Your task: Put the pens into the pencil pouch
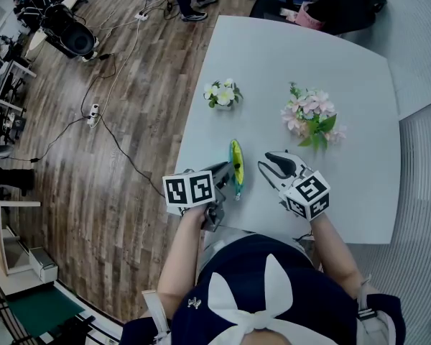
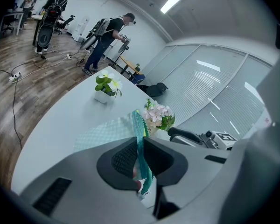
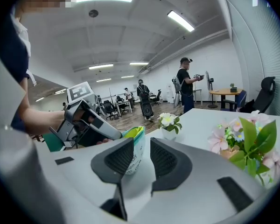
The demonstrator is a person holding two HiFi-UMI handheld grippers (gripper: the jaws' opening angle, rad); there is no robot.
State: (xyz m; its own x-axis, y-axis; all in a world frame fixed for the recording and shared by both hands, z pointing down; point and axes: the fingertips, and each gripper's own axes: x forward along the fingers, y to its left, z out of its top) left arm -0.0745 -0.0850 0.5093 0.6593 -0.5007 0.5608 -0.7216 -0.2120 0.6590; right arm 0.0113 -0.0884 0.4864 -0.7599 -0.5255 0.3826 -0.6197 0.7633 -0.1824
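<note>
The pencil pouch [image 1: 235,165], teal outside and yellow-green inside, stands on edge on the pale table [image 1: 345,185] near its front. My left gripper [image 1: 226,169] is shut on the pouch's near end; in the left gripper view the teal fabric [image 2: 139,125] is pinched between the pads. My right gripper [image 1: 271,162] hovers just right of the pouch, open and holding nothing. Seen from the right gripper [image 3: 142,160], the pouch [image 3: 135,143] lies beyond the jaws, with the left gripper [image 3: 84,120] holding it. No pen shows in any view.
A small pot of white flowers [image 1: 222,94] and a pink bouquet [image 1: 312,115] stand farther back on the table. The table's left edge runs close to the pouch, with wooden floor and cables [image 1: 93,113] below. A black bag [image 1: 345,6] lies beyond the far corner.
</note>
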